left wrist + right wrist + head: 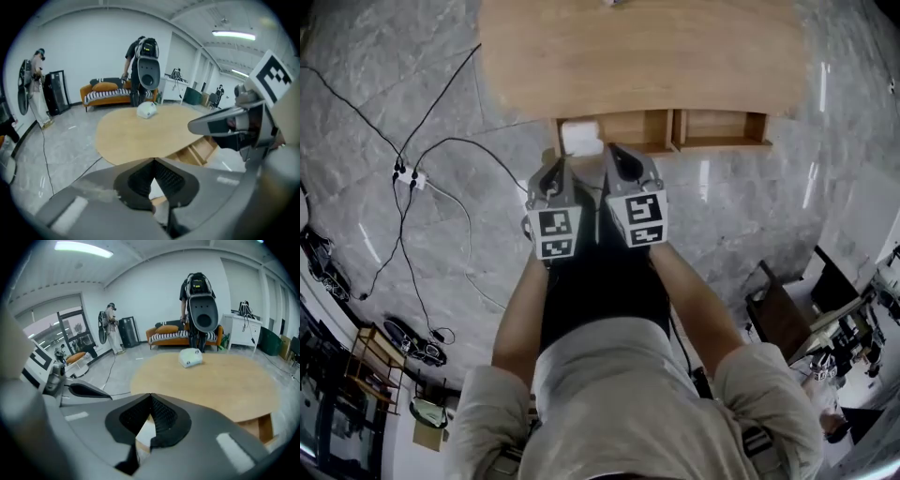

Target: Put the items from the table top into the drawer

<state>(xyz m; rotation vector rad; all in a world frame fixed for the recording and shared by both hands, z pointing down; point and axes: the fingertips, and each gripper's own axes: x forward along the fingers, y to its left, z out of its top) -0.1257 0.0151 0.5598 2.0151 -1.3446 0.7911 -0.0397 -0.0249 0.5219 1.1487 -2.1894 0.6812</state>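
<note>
the person's forearms (520,309) are reaching forward, holding the two grippers side by side just in front of the tabletop (637,56). the left gripper (153,160) is showing its fingers pressed together at the tips, gripping nothing, and the right gripper (151,394) is looking the same. a white packet (191,357) is lying on the far part of the tabletop, well apart from both grippers. two drawers are standing open under the near edge; a white box (579,137) is sitting in the left drawer (633,127).
</note>
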